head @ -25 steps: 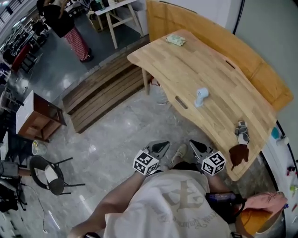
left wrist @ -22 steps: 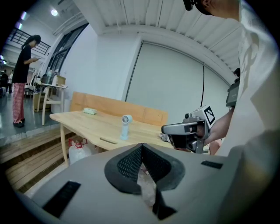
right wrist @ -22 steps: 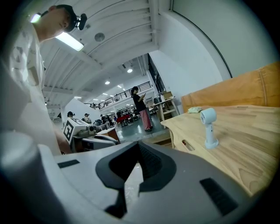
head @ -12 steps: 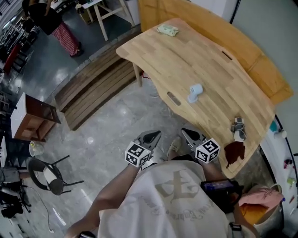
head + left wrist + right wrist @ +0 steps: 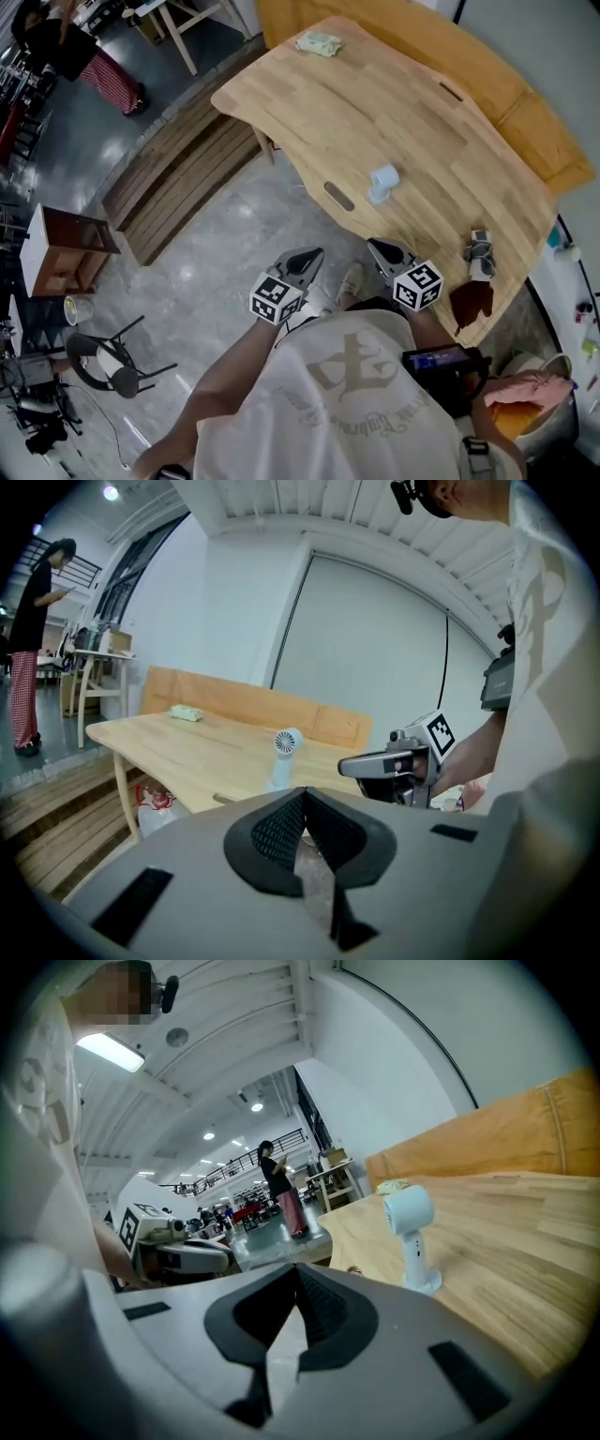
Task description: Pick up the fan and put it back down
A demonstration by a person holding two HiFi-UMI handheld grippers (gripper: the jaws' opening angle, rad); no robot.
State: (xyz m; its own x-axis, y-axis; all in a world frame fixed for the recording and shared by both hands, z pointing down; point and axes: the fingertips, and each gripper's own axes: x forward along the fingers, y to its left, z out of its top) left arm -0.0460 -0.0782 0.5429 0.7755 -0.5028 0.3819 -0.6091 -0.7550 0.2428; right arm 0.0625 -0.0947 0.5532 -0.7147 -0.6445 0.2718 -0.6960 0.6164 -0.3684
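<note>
Fan (image 5: 382, 181) stands upright on bench (image 5: 309, 94), untouched. Left tongs (image 5: 312, 255) and right tongs (image 5: 375, 246) both fully closed, holding nothing.

Wooden table (image 5: 375, 103), green packet (image 5: 319, 42), black chair (image 5: 111, 367)

The pale wooden surface (image 5: 375, 103) carries a light-blue fan (image 5: 382, 181), upright near the person's edge, just beside a slot (image 5: 338, 196). A green packet (image 5: 318, 42) lies at the far left corner. A grey-white object (image 5: 479, 253) and a dark brown patch (image 5: 471, 302) sit at the right end.
</note>
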